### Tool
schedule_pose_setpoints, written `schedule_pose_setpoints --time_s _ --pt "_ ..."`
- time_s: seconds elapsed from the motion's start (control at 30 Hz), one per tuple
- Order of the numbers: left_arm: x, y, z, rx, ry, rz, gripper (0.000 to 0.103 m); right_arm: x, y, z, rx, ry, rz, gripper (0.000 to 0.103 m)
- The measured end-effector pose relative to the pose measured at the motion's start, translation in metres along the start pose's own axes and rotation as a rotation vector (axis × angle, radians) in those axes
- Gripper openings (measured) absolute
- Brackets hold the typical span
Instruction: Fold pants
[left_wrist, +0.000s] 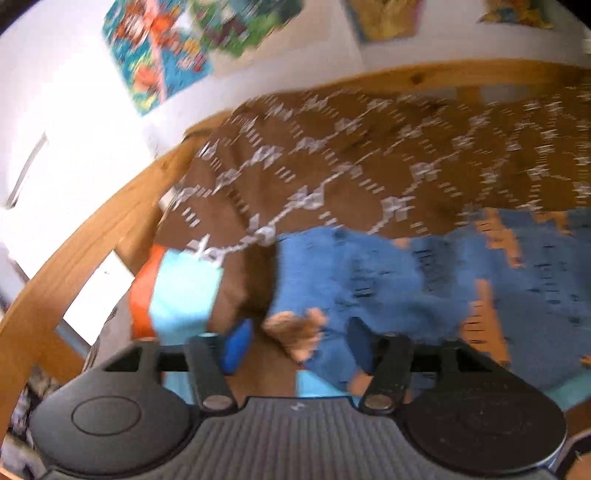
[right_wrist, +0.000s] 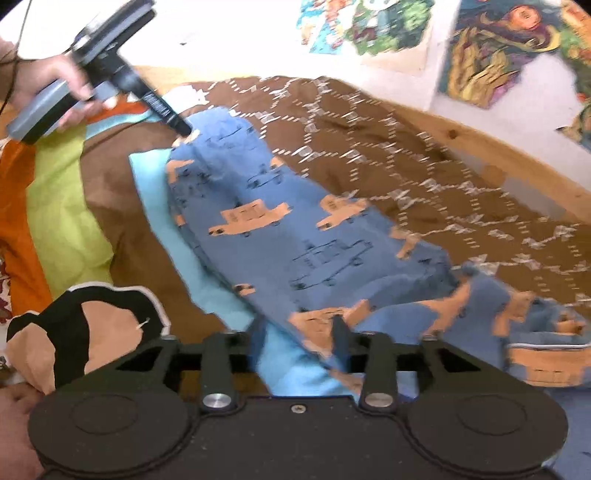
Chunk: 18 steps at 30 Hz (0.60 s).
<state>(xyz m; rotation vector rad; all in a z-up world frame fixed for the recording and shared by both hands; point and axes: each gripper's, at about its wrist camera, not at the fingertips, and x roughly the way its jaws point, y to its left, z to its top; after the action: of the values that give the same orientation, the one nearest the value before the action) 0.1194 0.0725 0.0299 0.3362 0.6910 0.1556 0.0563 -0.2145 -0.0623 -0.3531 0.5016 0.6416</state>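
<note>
On the brown patterned bedspread (right_wrist: 369, 155) of a wooden-framed bed (right_wrist: 491, 147), the blue pants (right_wrist: 295, 229) printed with orange cars lie stretched out, partly over a light-blue cloth (right_wrist: 207, 266), with one end by the left gripper (right_wrist: 183, 129) and the bunched, wider end by the right gripper (right_wrist: 295, 343). From its own camera, the left gripper (left_wrist: 295, 343) has its blue-padded fingers (left_wrist: 238, 347) standing apart, with a crumpled tip of the pants between them but not pinched, so it holds nothing. The right gripper's jaws are likewise apart, straddling the near edge of the fabric without clamping it. Judging from this, a fold has just been laid or the next one is about to be gathered. To do it well, each gripper should take both layers of the fabric at a matching point on its end, not just the top layer, and close fully before lifting. The two ends should then rise together and travel evenly, so the pants fold straight across rather than skewing. The light-blue cloth beneath risks being caught up too, so the bite should stay shallow. Colourful posters (right_wrist: 491, 62) hang on the wall beyond the bed's far edge.
</note>
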Motion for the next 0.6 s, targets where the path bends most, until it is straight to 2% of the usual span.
schedule_pose_setpoints --time_s 0.03,0.07,0.17,0.3,0.37,0.47,0.53,0.6 --pt "-0.006 -0.009 -0.001 0.022 -0.02 -0.018 0.067 -0.006 -0.004 0.001 0.001 -0.002 -0.02 0.072" --pt "-0.011 -0.02 -0.002 0.047 -0.039 -0.049 0.072 -0.012 -0.009 0.001 0.004 0.0 -0.046 0.077" --pt "-0.021 -0.056 -0.001 0.099 -0.096 -0.153 0.092 -0.029 -0.03 -0.003 0.079 0.021 -0.161 0.085" --pt "-0.027 -0.107 0.002 0.177 -0.146 -0.318 0.096 -0.057 -0.071 -0.021 0.364 0.014 -0.302 0.098" --pt "-0.03 -0.135 0.0 0.236 -0.169 -0.41 0.097 -0.07 -0.093 -0.033 0.523 -0.013 -0.337 0.098" --pt "-0.037 -0.17 -0.005 0.345 -0.212 -0.521 0.097 -0.076 -0.117 -0.048 0.685 -0.044 -0.307 0.096" --pt "-0.041 -0.187 -0.01 0.412 -0.241 -0.565 0.096 -0.075 -0.126 -0.054 0.765 -0.056 -0.281 0.089" --pt "-0.044 -0.201 -0.014 0.453 -0.265 -0.601 0.088 -0.071 -0.131 -0.054 0.806 -0.066 -0.245 0.081"
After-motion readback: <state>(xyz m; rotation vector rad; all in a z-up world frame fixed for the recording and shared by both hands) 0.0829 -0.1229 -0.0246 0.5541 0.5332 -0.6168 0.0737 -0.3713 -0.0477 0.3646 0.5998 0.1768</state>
